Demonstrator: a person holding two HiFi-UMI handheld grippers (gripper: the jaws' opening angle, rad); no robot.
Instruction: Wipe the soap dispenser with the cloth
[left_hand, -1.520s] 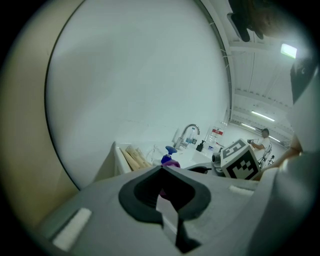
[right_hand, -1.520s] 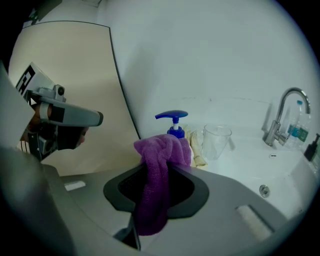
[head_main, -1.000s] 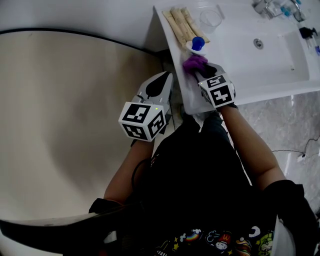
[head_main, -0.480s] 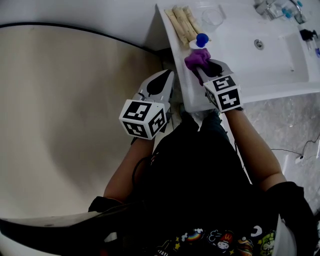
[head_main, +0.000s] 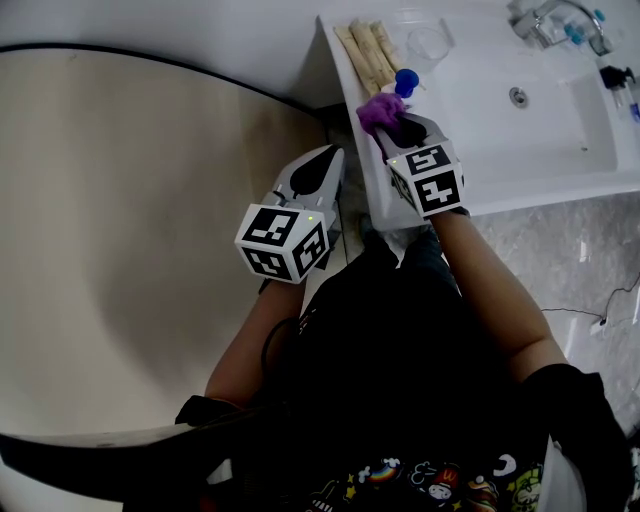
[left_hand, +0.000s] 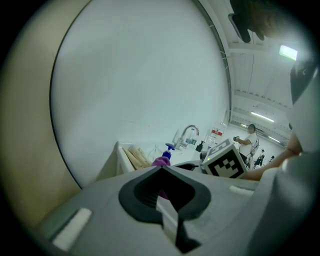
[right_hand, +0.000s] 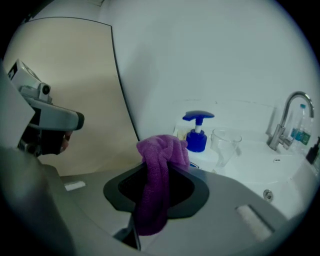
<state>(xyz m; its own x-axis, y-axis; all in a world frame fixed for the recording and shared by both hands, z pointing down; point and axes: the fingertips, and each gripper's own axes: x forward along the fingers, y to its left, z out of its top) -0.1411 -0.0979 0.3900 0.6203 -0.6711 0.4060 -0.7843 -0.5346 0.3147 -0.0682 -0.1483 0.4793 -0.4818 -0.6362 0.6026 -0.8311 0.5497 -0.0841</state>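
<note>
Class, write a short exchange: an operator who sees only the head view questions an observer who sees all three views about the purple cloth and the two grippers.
Operator: Is the purple cloth really clamped in the right gripper?
Observer: Yes. The right gripper view shows its jaws pinching the cloth, bunched above them, with a tail hanging below.
Operator: Does the left gripper hold anything?
Observer: No. The left gripper view shows its jaws together with nothing between them.
</note>
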